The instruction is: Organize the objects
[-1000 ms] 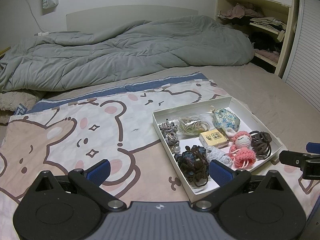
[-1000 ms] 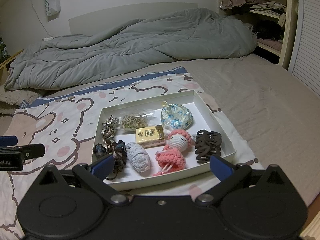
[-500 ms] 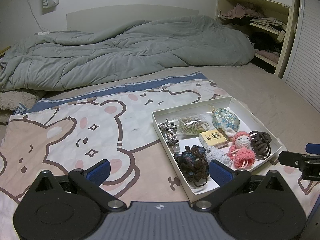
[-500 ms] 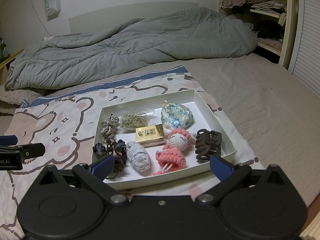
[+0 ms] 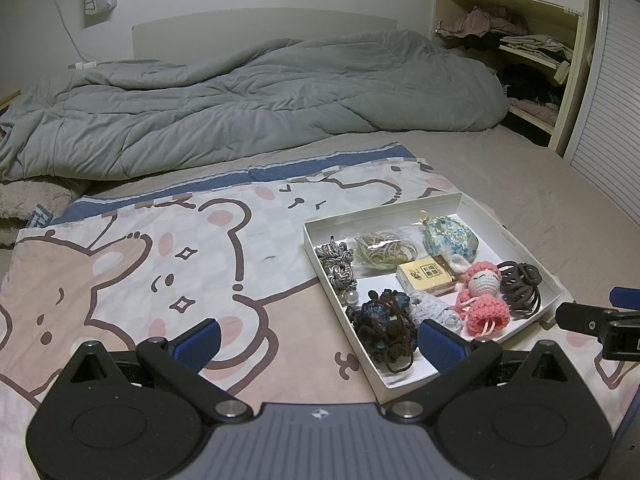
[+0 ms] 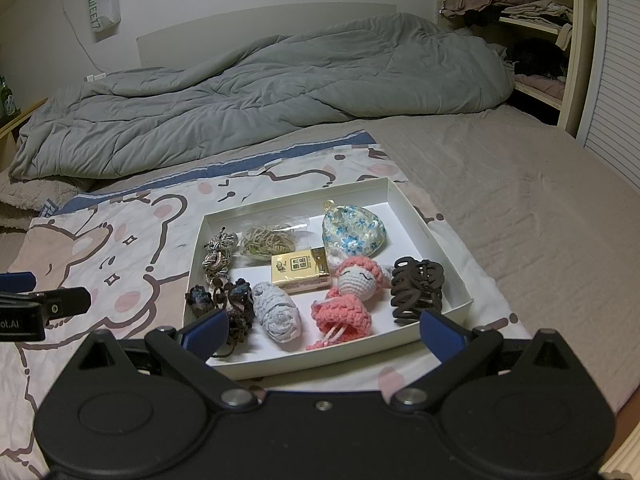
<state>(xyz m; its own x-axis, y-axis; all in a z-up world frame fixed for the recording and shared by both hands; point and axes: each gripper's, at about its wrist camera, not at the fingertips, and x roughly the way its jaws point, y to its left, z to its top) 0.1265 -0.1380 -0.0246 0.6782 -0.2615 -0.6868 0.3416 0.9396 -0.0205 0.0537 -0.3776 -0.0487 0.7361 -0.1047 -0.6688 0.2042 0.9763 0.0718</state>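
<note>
Now: Both Tools Hang Open Over a Box of Trinkets on the Bed

Seen from my remote station, the left tool (image 5: 316, 340) hovers with its blue fingers spread wide and nothing between them, above a cartoon-bear sheet (image 5: 160, 248) laid on the bed; the right tool (image 6: 320, 330) is likewise spread apart and empty, poised just before the near wall of a shallow white box (image 6: 444, 248); the box sits on the right-hand part of the sheet, and I see it from both wrist views (image 5: 476, 210). Inside, along the far side, lie a grey braided cord (image 6: 218, 254), a tangle of thin hair ties (image 6: 266, 240) and a blue floral pouch (image 6: 354, 230); at the centre rests a small yellow packet (image 6: 300, 270); nearer the camera, from left to right, sit a dark crochet scrunchie (image 6: 224, 304), a pale knitted bundle (image 6: 278, 312), a pink crochet doll (image 6: 352, 296) and a brown claw clip (image 6: 416, 286); the doll touches the packet's right end, and the clip lies just beside the doll. Behind, a rumpled grey duvet (image 5: 260, 108) covers the head of the bed; an open shelf (image 5: 524, 52) with folded clothes stands at far right; a white bag (image 6: 103, 0) hangs on the wall.
</note>
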